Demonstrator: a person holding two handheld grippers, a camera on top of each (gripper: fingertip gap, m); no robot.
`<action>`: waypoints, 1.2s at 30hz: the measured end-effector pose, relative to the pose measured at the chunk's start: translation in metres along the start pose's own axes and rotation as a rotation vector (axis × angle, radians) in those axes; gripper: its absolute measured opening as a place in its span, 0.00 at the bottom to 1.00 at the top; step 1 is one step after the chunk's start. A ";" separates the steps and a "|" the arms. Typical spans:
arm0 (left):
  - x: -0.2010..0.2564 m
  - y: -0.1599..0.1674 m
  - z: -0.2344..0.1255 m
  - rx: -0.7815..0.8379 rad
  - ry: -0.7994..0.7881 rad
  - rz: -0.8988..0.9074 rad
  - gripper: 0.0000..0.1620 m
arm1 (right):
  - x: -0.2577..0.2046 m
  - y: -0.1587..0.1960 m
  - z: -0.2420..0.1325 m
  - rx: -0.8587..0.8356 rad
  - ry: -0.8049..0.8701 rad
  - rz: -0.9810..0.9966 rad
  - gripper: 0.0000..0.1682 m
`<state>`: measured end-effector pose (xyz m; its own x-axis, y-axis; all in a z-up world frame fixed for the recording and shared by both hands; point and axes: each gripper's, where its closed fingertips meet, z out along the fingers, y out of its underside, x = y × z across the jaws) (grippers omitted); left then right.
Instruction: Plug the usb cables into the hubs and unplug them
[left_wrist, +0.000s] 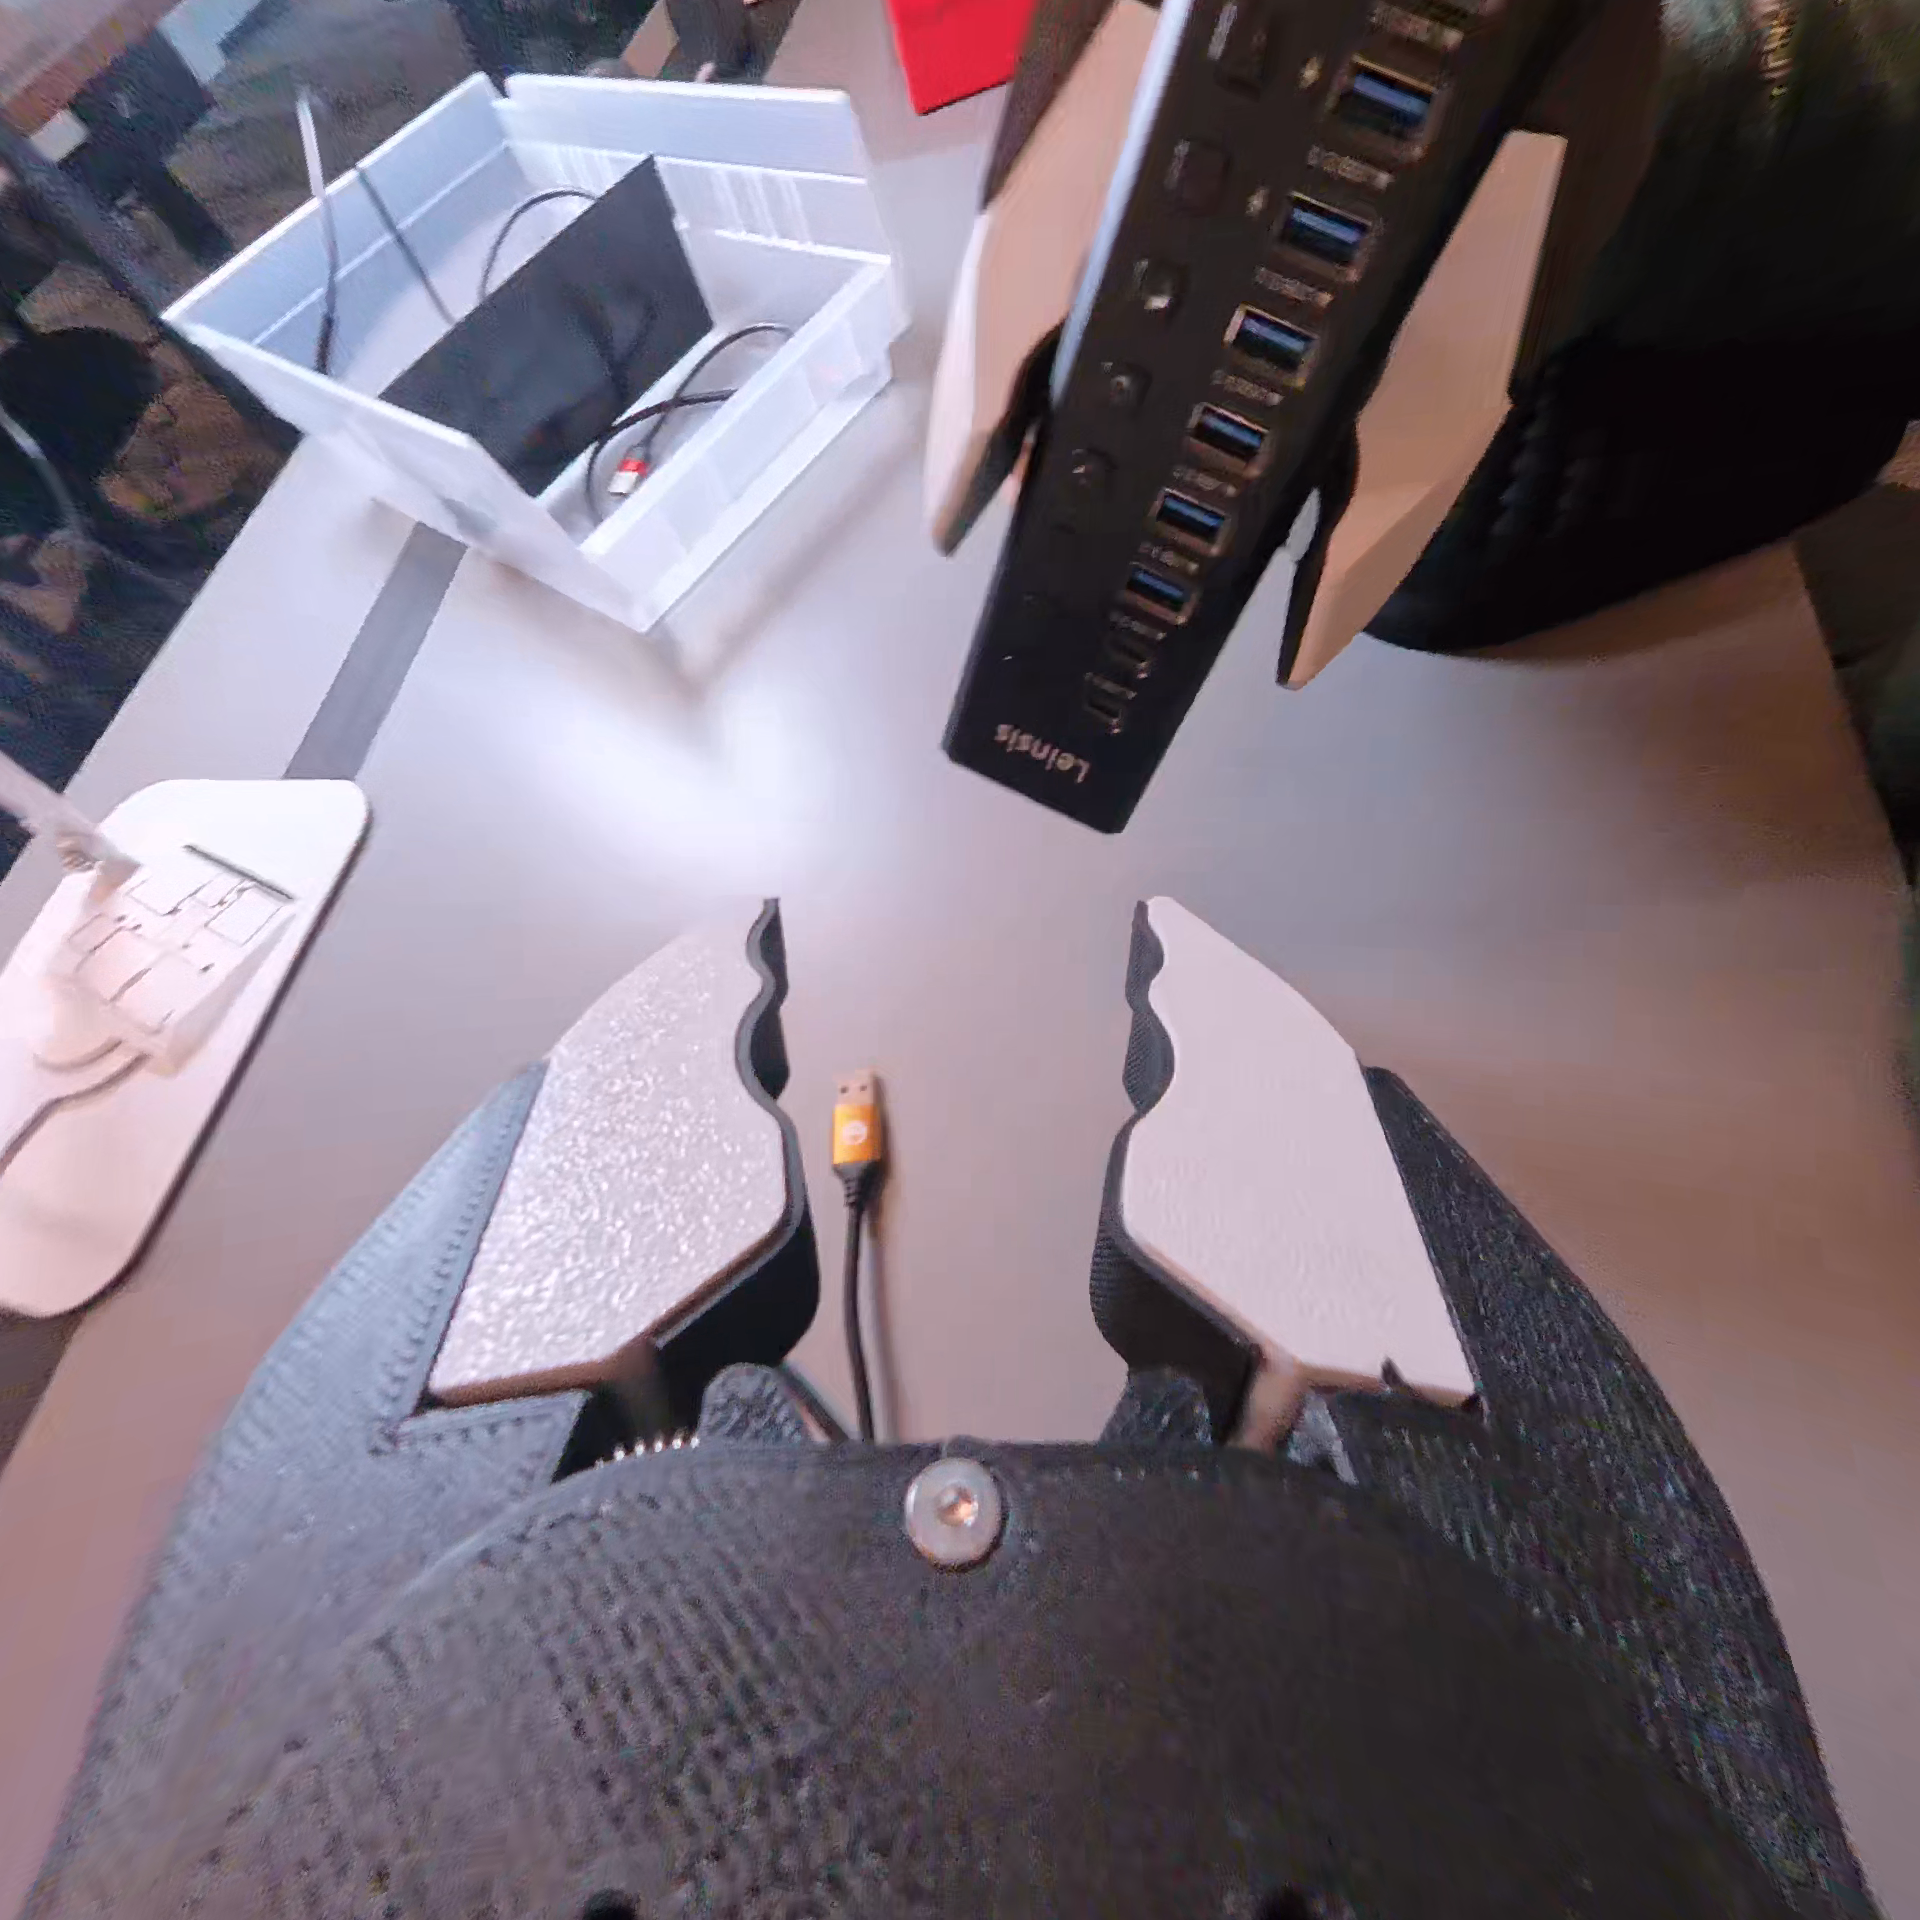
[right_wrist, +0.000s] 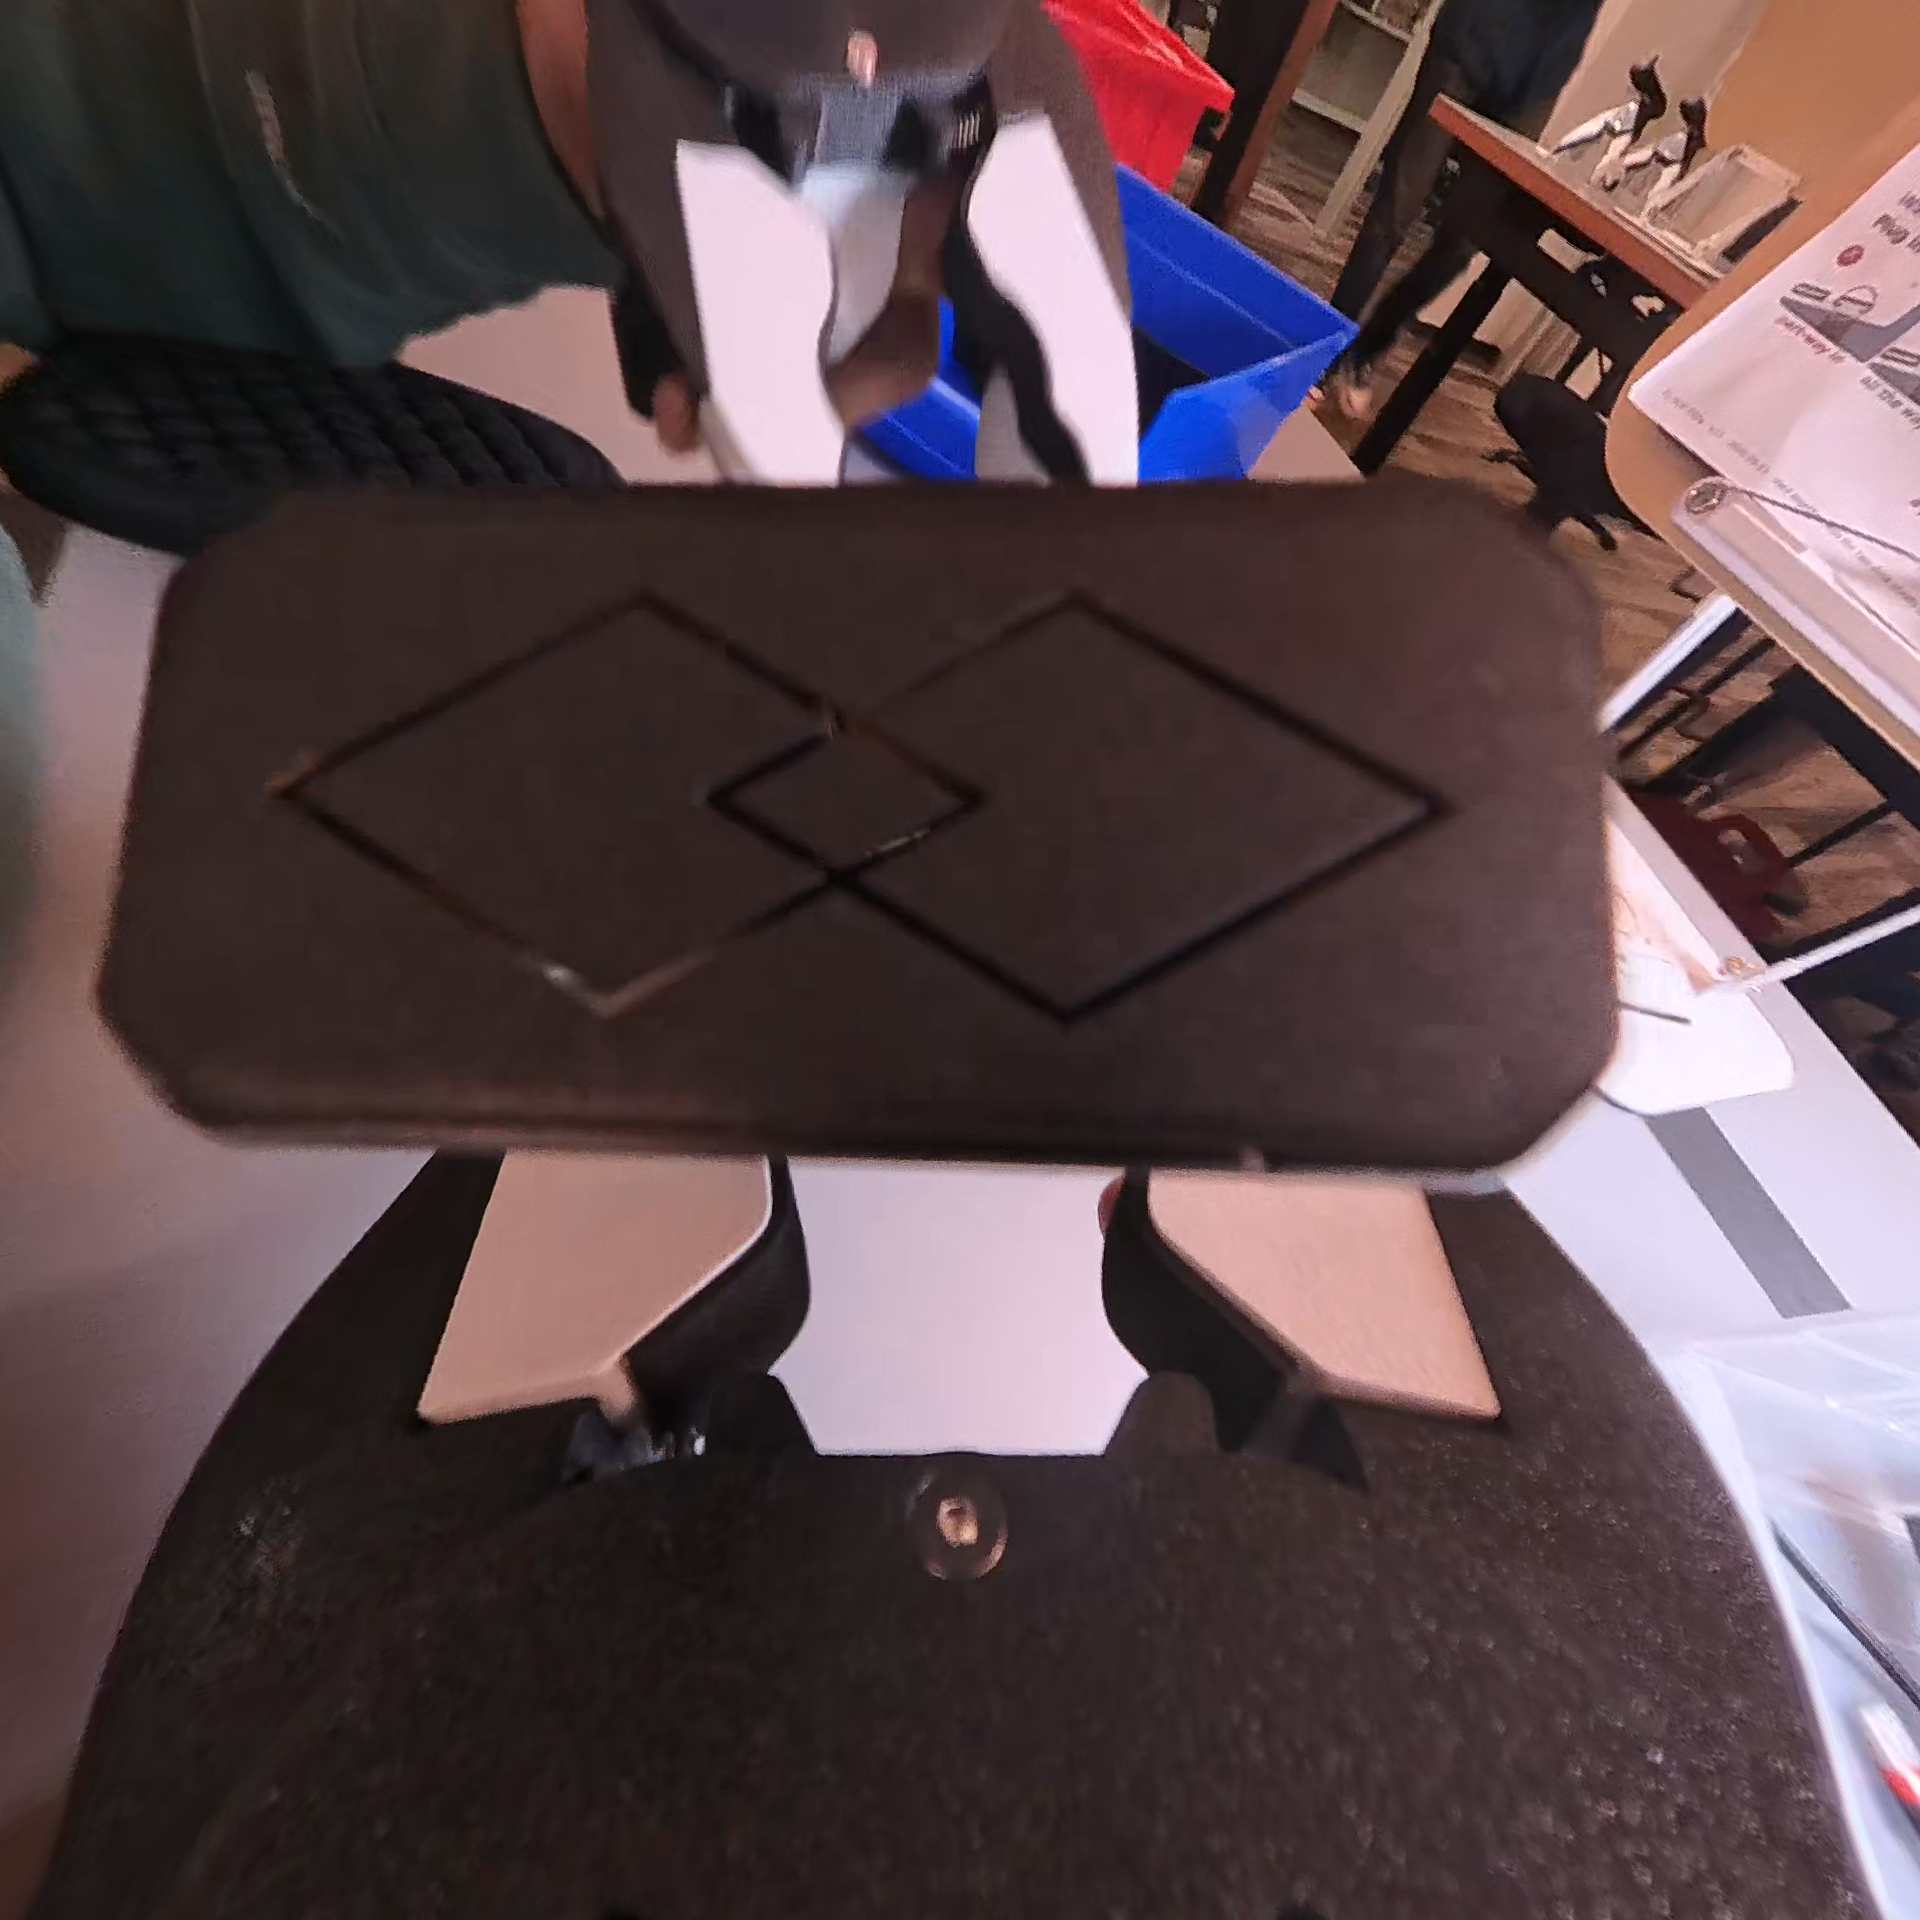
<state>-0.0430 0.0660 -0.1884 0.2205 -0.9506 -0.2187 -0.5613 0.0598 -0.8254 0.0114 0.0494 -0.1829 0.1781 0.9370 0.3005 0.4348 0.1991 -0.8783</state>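
Observation:
A black multi-port USB hub (left_wrist: 1174, 416) hangs upright above the grey table (left_wrist: 1455, 935), clamped across its sides by my right gripper (left_wrist: 1117, 608). In the right wrist view the hub's underside (right_wrist: 862, 810), with an engraved diamond pattern, fills the centre and hides the tips of my right gripper (right_wrist: 956, 1153). My left gripper (left_wrist: 956, 925) is open low over the table. A USB cable with an orange plug (left_wrist: 857, 1127) lies flat between its fingers, untouched, pointing towards the hub. The left gripper (right_wrist: 914, 457) also shows open beyond the hub in the right wrist view.
A clear plastic bin (left_wrist: 727, 561) with a black divider and coiled cables stands at the far left. A white flat hub (left_wrist: 260, 1039) with white cables lies at the left edge. A blue bin (right_wrist: 1226, 343), a printed sheet (right_wrist: 1818, 312) and a black cushion (left_wrist: 1662, 416) are around.

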 end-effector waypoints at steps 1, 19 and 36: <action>0.011 0.000 0.008 0.018 0.045 0.004 0.41 | -0.003 -0.006 0.001 0.036 -0.022 0.016 0.42; 0.040 -0.034 -0.017 0.338 0.198 -0.090 0.44 | -0.016 -0.027 -0.026 0.314 -0.255 0.347 0.44; 0.047 -0.062 -0.037 0.323 0.125 0.122 0.44 | -0.037 -0.016 0.063 -0.157 -0.195 -0.147 0.54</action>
<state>-0.0270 0.0067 -0.1280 0.0570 -0.9593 -0.2765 -0.2924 0.2488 -0.9234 -0.0576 0.0298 -0.2031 -0.0635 0.9418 0.3301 0.5775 0.3044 -0.7575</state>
